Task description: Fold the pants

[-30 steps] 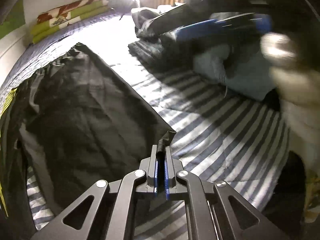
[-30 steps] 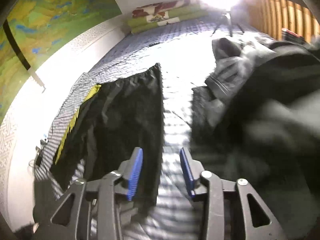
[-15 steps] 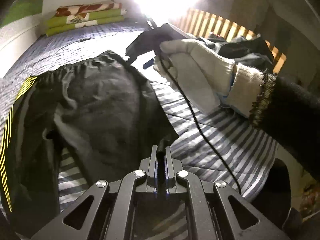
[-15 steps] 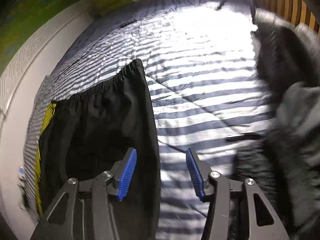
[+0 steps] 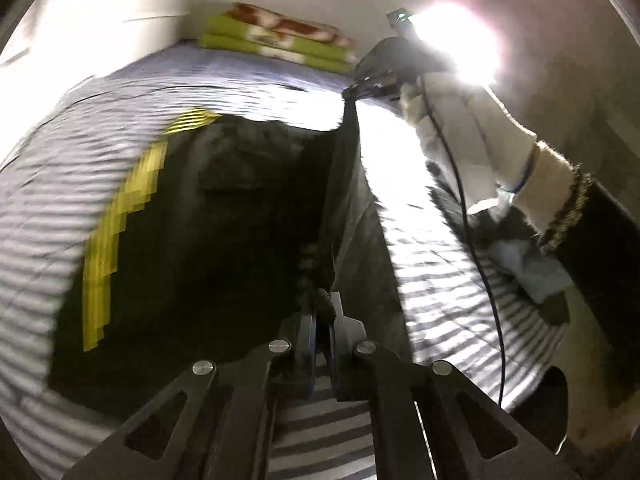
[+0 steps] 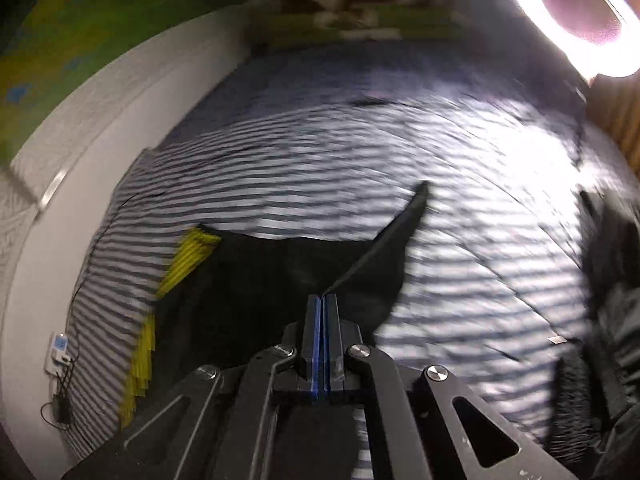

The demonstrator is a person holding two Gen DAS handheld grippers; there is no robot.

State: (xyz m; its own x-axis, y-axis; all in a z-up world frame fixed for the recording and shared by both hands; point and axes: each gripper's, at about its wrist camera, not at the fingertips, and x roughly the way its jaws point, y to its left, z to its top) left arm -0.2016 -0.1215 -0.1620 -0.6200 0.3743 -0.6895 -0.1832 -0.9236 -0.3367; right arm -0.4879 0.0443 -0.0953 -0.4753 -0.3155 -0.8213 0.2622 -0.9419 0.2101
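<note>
On the striped bedspread [image 5: 432, 240] one pair of black pants [image 5: 224, 216] is lying spread, with one yellow stripe [image 5: 120, 216] running down its left side. Two grippers are working it. At the near edge of the left wrist view, the left gripper [image 5: 322, 312] is pinching the pants' right edge, its jaws nearly closed with dark cloth showing between them. From there a taut fold of fabric is rising toward the far right, where the right gripper [image 5: 360, 90] is clamping its other end, and one gloved hand [image 5: 460, 140] is holding that tool with a black cable [image 5: 476, 248] trailing down from it. Seen from the right wrist view, the right gripper [image 6: 321, 300] is fully closed, its two blue pads pressed together on a thin corner of the pants [image 6: 280, 280]. Far back against the wall, one stack of folded green blankets [image 5: 276, 42] is sitting. Over on the far right, one ring lamp [image 6: 576, 12] is glaring
</note>
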